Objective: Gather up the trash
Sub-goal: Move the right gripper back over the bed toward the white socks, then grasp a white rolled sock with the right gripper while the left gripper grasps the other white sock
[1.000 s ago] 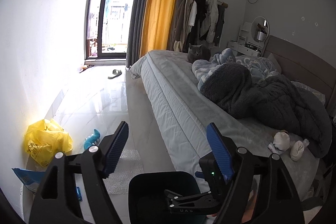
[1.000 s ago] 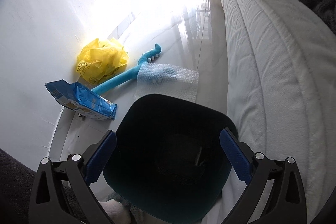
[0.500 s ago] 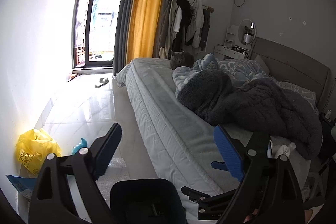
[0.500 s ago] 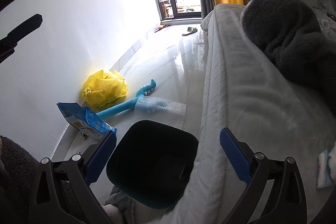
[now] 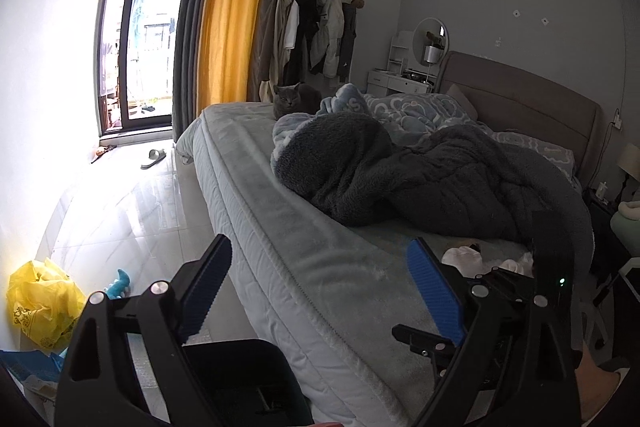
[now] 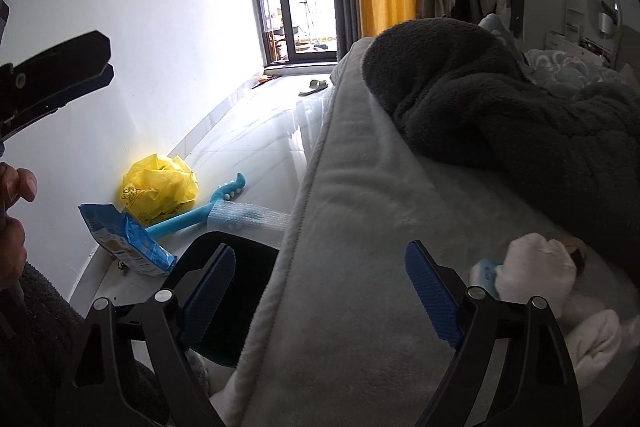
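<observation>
My left gripper (image 5: pixel 320 291) is open and empty above the bed edge. My right gripper (image 6: pixel 320 291) is open and empty, over the bed edge too. A black bin (image 6: pixel 224 291) stands on the floor by the bed; it also shows in the left wrist view (image 5: pixel 240 383). White crumpled tissues (image 6: pixel 536 271) and a small blue-white wrapper (image 6: pixel 484 273) lie on the bed just right of the right gripper. The tissues also show in the left wrist view (image 5: pixel 464 257). On the floor lie a yellow bag (image 6: pixel 160 189), a blue packet (image 6: pixel 128 239) and bubble wrap (image 6: pixel 248 217).
A dark grey blanket (image 5: pixel 420 179) is heaped on the bed (image 5: pixel 256 195). A grey cat (image 5: pixel 294 99) sits at its far end. A blue toy (image 6: pixel 204 213) lies by the wall. A slipper (image 5: pixel 153 158) lies near the balcony door.
Both grippers have risen and swung right, from over the bin toward the bed. The tissues have come into the right wrist view.
</observation>
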Motion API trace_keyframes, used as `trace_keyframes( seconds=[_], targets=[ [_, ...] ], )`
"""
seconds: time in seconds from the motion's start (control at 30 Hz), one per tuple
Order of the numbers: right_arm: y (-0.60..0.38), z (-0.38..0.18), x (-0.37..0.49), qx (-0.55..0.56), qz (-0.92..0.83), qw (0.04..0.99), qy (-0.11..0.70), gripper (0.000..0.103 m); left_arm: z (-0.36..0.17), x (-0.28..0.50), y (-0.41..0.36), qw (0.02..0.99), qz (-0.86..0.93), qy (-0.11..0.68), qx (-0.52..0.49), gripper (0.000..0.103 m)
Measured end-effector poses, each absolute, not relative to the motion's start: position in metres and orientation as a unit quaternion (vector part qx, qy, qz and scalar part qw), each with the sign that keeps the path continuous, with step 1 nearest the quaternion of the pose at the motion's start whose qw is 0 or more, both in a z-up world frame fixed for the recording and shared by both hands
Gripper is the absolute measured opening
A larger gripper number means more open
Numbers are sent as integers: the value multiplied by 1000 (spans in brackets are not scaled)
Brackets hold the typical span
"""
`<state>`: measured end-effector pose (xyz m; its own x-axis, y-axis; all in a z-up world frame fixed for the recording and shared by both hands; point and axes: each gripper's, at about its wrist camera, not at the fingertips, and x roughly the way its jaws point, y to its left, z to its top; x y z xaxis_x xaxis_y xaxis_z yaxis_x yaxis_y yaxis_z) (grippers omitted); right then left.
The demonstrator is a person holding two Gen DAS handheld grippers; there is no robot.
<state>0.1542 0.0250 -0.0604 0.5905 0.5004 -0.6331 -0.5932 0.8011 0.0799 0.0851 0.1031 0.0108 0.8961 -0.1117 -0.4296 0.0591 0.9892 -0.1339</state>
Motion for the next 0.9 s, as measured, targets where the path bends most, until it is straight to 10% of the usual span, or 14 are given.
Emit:
trace_keyframes(
  seconds=[0.9],
  targets=[
    [-119,-68,163,-2,189,923,334,82,-49,163,2,947,-159,279,-30,91]
  ],
)
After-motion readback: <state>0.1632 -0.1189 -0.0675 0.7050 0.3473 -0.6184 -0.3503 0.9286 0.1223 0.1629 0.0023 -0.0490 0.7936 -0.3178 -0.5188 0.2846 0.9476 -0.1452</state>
